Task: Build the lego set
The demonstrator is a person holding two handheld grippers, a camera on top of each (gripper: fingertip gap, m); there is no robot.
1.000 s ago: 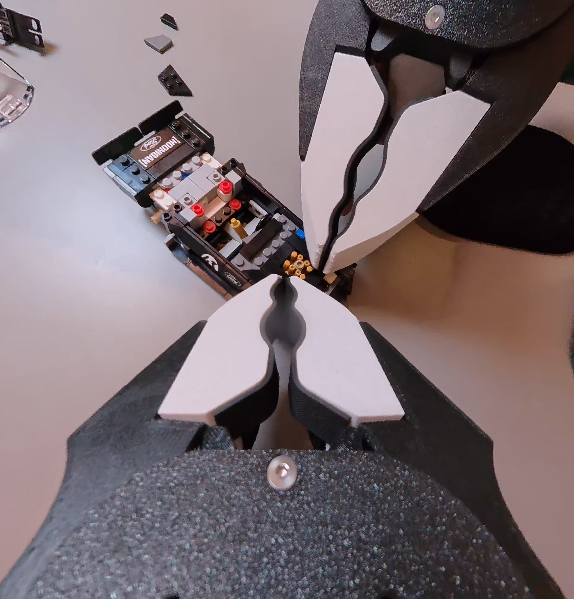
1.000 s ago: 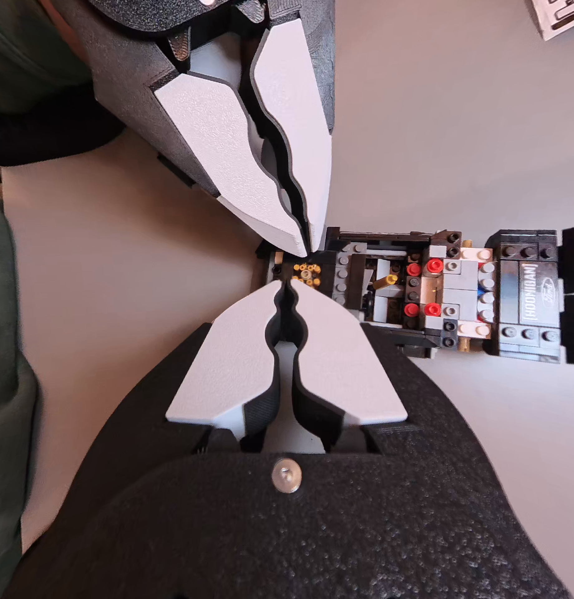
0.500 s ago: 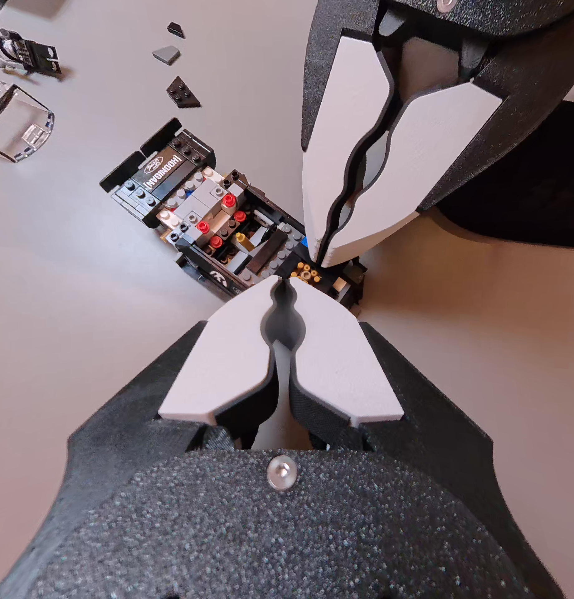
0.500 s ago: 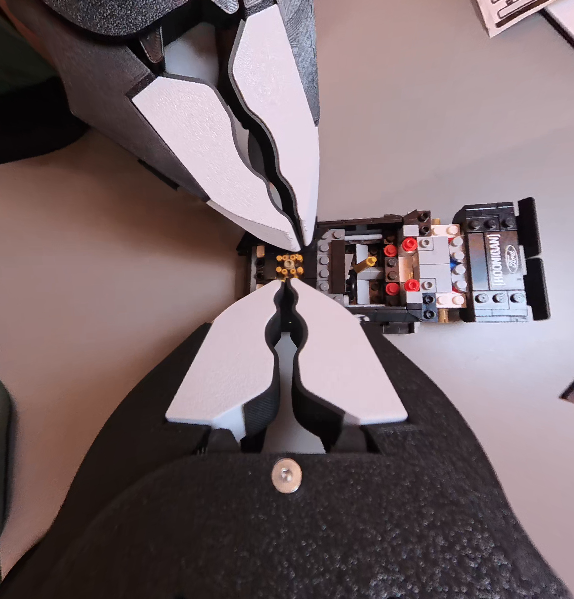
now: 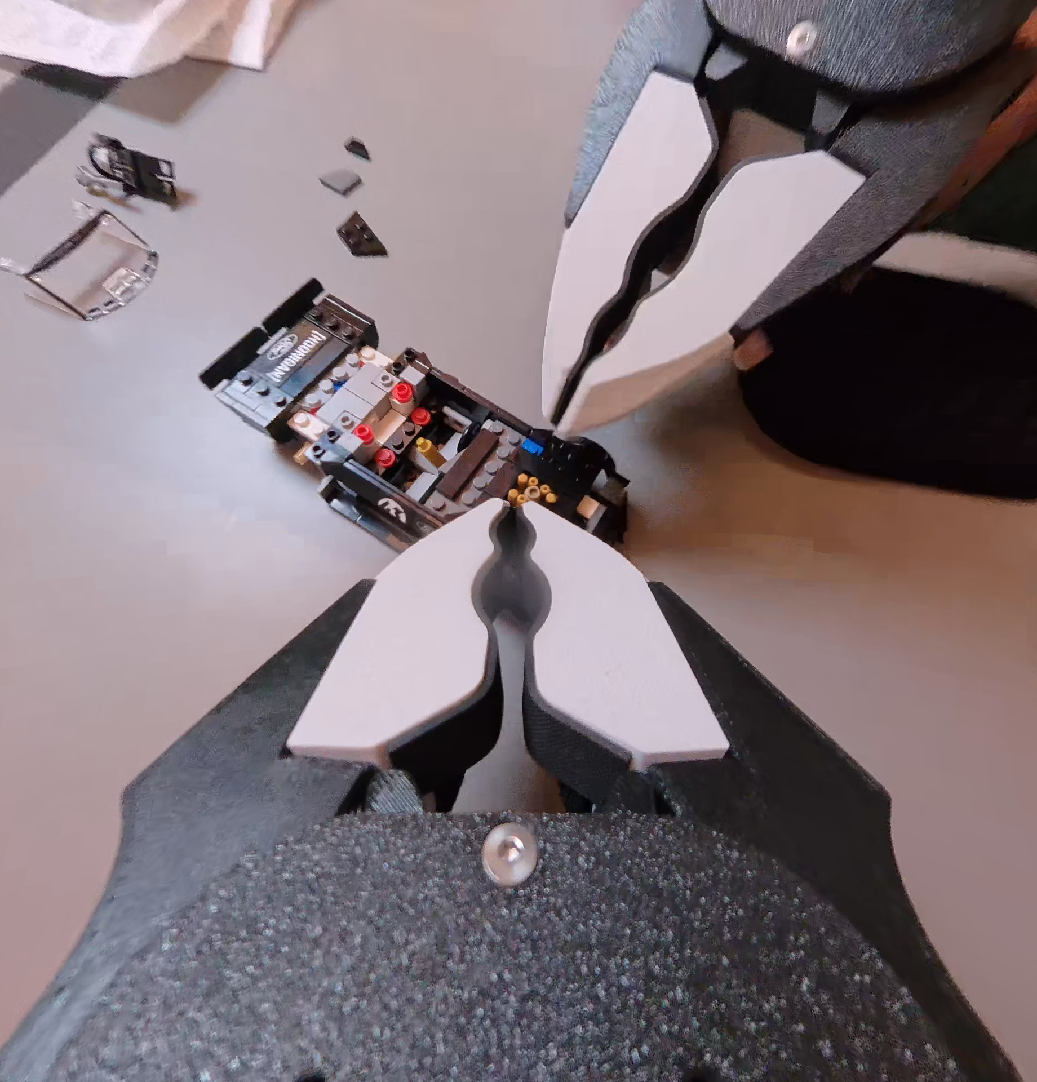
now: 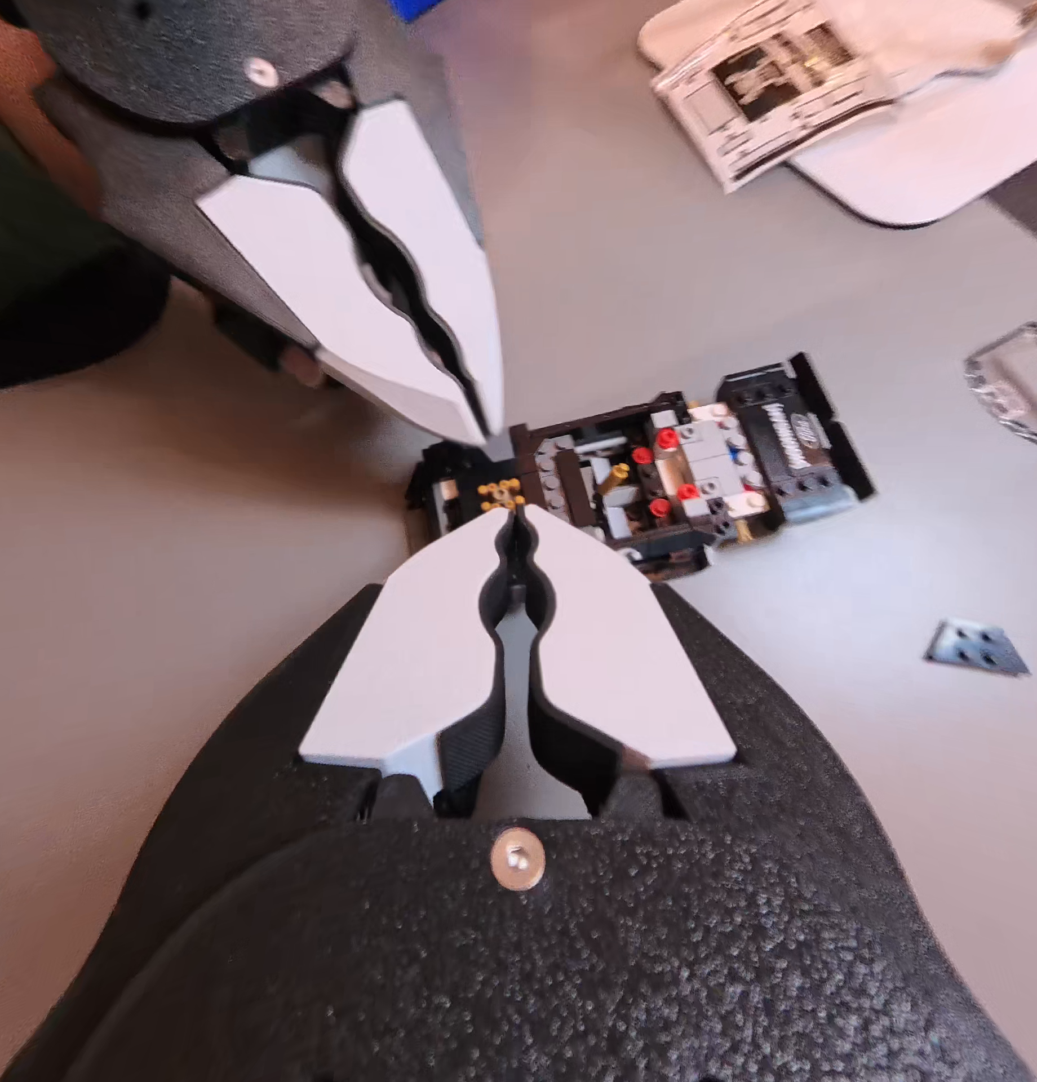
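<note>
The partly built black Lego car [image 5: 352, 404] lies on the grey table, with red, grey and gold studs showing inside; it also shows in the right wrist view [image 6: 680, 468]. My left gripper [image 5: 510, 510] is shut, its tips just above the car's end by the gold stud cluster [image 5: 534, 489]. My right gripper [image 6: 513, 514] is shut at the same cluster from the opposite side. In the right wrist view a small grey square [image 6: 498, 449] sits right at the left gripper's tips [image 6: 486, 436]; I cannot tell whether it is held or is part of the car.
Loose parts lie beyond the car: a clear windscreen piece [image 5: 89, 275], a black wedge plate [image 5: 361, 234], a grey tile [image 5: 340, 180] and a black sub-assembly [image 5: 132, 170]. An instruction booklet [image 6: 785, 88] lies on a white tray [image 6: 943, 164] at the far right. My two grippers' fingertips are within a few centimetres of each other. My right tips are roughly 20 cm from the grey tile [image 5: 340, 180].
Both grippers have drawn up and back from the car, which looks smaller and farther off. More of the table, loose parts and the booklet have come into view. Both stay shut.
</note>
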